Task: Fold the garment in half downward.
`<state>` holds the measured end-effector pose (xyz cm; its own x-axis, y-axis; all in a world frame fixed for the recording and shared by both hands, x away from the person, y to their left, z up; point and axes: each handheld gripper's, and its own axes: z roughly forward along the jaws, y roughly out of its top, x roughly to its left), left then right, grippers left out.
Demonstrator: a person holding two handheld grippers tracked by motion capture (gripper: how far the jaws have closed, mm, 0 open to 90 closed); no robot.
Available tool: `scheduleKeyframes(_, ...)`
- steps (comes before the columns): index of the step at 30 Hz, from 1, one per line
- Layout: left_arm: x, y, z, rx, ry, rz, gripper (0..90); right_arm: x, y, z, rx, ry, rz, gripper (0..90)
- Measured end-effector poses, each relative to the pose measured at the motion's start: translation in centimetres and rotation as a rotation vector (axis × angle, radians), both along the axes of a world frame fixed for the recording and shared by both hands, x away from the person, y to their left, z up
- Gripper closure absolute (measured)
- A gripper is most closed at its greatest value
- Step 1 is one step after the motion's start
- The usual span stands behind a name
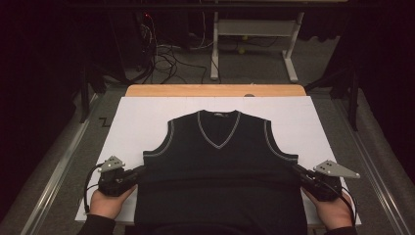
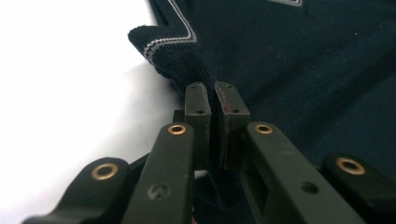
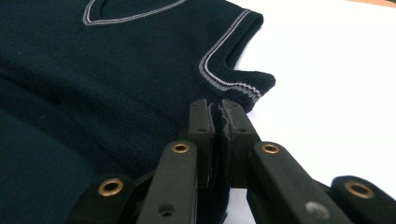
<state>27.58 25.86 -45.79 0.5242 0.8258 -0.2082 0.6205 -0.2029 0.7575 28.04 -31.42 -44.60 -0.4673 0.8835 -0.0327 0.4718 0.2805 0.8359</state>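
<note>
Near the desk's [image 1: 147,110] front edge, your left tool [image 1: 138,172] and right tool [image 1: 297,170] each pinch the vest's [image 1: 218,166] side seams, jaws clamped tight.

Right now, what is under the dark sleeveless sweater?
The sweater lies flat on a white board, itself resting on a wooden table whose far edge shows. Whatever lies directly beneath the fabric is covered. Both grippers, left and right, pinch its side edges.

One overhead camera, two jaw-mounted close-ups.
High view looks forward-down; gripper views sit close, sharing the sweater vest [image 1: 220,166] side edges.
</note>
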Motion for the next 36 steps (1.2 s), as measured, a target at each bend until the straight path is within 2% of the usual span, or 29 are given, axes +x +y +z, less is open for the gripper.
scheduleKeyframes(4,-1.1,-0.2,0.2,0.014,-0.012,-0.015,81.3,-1.0,-0.1,0.0,-0.009,-0.001,0.012,84.8)
scheduleKeyframes(9,-1.7,-0.1,0.2,0.01,-0.003,-0.026,81.3,-2.3,-0.3,-0.2,-0.023,0.003,0.026,84.8)
scheduleKeyframes(17,-3.7,-0.3,-0.1,0.051,-0.003,-0.061,81.3,-4.2,-0.7,-0.6,-0.029,0.014,0.042,84.7)
scheduleKeyframes(20,-4.2,-0.2,-0.2,0.052,0.003,-0.067,81.3,-4.9,-0.7,-0.7,-0.029,0.018,0.05,84.7)
scheduleKeyframes(24,-4.7,-0.3,-0.4,0.058,0.011,-0.074,81.2,-6.0,-0.8,-0.8,-0.034,0.02,0.056,84.7)
scheduleKeyframes(36,-5.5,-0.3,-0.9,0.077,0.037,-0.093,80.5,-7.1,-0.9,-1.3,-0.047,0.037,0.067,83.7)
